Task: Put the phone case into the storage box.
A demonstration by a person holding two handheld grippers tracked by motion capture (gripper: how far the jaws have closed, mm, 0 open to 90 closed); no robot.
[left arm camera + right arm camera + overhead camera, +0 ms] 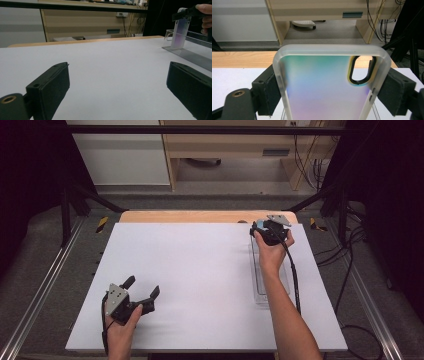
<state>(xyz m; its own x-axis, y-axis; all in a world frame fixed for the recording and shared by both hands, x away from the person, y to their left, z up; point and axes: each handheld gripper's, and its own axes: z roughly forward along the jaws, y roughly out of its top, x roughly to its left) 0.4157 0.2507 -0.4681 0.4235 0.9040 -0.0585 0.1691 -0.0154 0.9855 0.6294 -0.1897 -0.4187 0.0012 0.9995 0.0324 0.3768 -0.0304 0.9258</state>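
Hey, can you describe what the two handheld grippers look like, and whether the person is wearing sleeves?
Both the left gripper and the right gripper are black, each topped by a grey three-cornered plate dotted with small holes. The jaws are flat, blocky black pads, with a brass-coloured ring set in the body beside one. A black cable trails from the right gripper. Both forearms are bare, no sleeves.

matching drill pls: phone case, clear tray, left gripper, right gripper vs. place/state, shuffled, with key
Things:
1. phone case
2. clear tray
3. left gripper
4. right gripper

Place or state:
A. jaws open, nothing between them, near the table's front left
B. lies flat on the white table, right side
C. frosted rim, pastel gradient, held upright
D. jaws shut on the case's two side edges, at the tray's far end

Pairs: 1-C, 2-B, 3-A, 4-D
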